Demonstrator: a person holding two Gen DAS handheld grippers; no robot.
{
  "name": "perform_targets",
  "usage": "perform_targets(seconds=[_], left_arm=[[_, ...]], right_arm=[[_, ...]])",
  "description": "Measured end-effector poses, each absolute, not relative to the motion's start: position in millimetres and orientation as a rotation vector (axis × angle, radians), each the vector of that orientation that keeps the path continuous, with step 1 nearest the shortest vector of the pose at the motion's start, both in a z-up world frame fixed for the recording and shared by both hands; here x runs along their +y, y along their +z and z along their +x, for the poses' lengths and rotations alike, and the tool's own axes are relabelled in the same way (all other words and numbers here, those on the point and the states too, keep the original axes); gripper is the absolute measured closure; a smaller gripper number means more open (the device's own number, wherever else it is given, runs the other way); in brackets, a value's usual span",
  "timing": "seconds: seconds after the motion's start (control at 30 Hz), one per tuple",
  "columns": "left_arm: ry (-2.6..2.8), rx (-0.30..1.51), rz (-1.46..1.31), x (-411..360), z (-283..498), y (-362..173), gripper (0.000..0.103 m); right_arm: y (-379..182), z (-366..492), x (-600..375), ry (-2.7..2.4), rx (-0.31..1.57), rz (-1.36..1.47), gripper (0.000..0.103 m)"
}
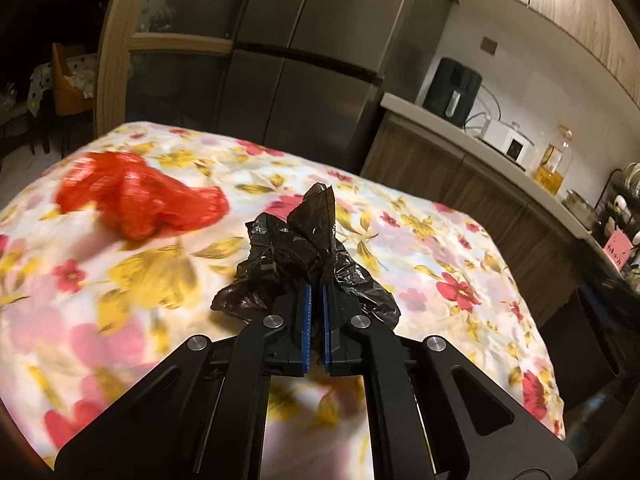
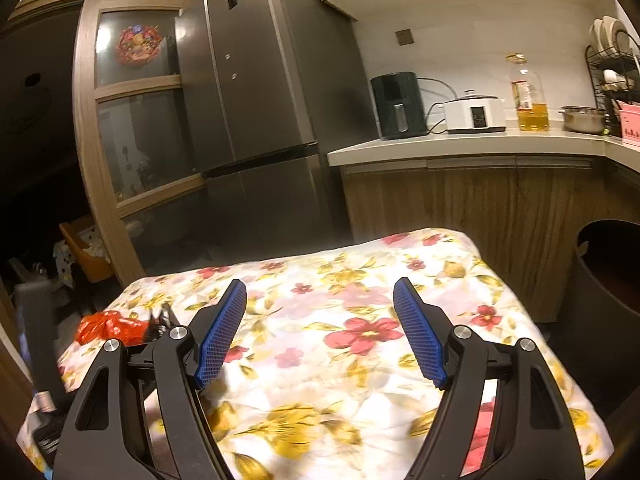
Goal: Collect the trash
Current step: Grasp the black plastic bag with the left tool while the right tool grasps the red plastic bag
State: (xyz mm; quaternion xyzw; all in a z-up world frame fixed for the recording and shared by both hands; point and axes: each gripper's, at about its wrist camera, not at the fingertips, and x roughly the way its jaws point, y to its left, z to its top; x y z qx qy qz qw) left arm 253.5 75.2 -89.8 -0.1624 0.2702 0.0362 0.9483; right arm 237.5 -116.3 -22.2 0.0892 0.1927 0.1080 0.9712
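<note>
Both wrist views look down–forward, close over the floral tablecloth (image 1: 440,240) – sharing fridge (image 2: 260,100) and counter (image 2: 460,146).

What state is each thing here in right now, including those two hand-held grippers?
Left hand-held gripper: shut on the black plastic bag.
Right hand-held gripper: open, nothing between its fingers.
Black plastic bag: crumpled, pinched at one fold.
Red plastic bag: crumpled, lying loose on the floral tablecloth.
Oil bottle: upright, partly full.
Fridge: doors closed.

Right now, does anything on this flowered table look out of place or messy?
Yes. A crumpled red plastic bag lies loose on the flowered tablecloth, and a crumpled black plastic bag is pinched in the left gripper. Nothing looks spilled or broken.
</note>
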Motion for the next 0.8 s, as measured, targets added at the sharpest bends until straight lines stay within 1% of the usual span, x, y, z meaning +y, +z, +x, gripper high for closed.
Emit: perform_targets(seconds=[0.3, 0.53, 0.8], left_arm=[[0.171, 0.475, -0.289, 109, 202, -70, 0.100], [0.263, 0.435, -0.323, 151, 177, -59, 0.100], [0.330, 0.389, -0.327, 181, 156, -52, 0.100]], right_arm=[[-32, 246, -56, 0.319, 0.430, 0.137, 0.029], [-39, 257, -7, 0.393, 0.467, 0.115, 0.029], [-44, 267, 55, 0.506, 0.499, 0.090, 0.029]])
